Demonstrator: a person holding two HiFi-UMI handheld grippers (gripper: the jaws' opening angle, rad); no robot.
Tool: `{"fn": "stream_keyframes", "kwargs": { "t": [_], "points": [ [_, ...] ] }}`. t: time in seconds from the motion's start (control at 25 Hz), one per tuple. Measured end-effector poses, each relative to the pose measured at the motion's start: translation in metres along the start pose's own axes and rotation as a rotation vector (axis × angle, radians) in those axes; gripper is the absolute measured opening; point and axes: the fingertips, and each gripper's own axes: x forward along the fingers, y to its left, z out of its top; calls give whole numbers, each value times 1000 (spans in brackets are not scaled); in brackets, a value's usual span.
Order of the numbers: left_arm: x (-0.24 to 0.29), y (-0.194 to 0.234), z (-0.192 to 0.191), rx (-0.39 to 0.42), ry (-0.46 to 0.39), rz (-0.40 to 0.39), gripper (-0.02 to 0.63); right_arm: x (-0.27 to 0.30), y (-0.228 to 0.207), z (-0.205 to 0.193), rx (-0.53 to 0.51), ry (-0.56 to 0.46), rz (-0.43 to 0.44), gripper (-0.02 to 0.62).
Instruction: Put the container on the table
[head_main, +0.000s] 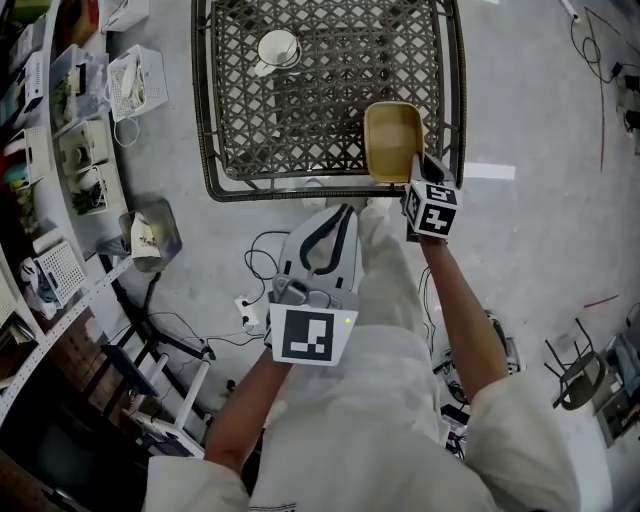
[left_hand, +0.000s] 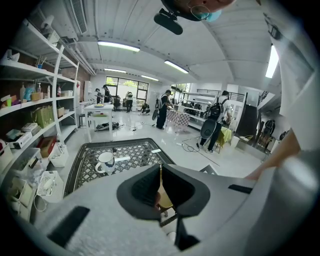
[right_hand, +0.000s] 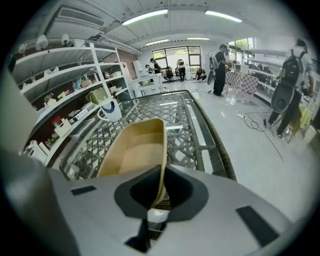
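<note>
Container (head_main: 392, 140) empty, rim gripped by right tongs (head_main: 421, 166), mug (head_main: 278, 48) on table (head_main: 340, 110)

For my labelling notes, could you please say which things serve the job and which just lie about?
In the job: container, right hand-held gripper clamping its wall, lattice table.
Lying about: mug, white basket, idle left hand-held gripper.

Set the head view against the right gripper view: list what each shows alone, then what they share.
Head view only: the left gripper, shut and empty, and the person's arms. Right gripper view only: a close look at the jaws of the right gripper closed on the wall of the container, people standing far off, and ceiling lights. Both: the tan container over the lattice table, with the white mug farther along it.
</note>
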Motion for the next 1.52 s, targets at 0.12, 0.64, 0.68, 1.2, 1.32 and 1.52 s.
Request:
{"fn": "stream_keyframes", "kwargs": {
  "t": [0.12,0.64,0.68,1.2,1.32,1.52],
  "points": [
    [-1,0,-2,-1,4,1,34,2,0,1,-12,1,-3,28],
    [-8,-4,3,9,-17,2,32,-6,-2,7,-16,-22,-16,64],
    [-10,-5,5,8,-22,3,33,-9,-2,9,-17,-27,-15,64],
    [-30,-5,30,6,-82,27,32,-73,17,64,-17,-161,44,40],
    [-37,-4,37,7,-95,35,34,-98,25,82,-7,-204,70,31],
    [-51,-2,46,28,-118,42,33,-147,40,117,-7,-292,113,26]
  ]
}}
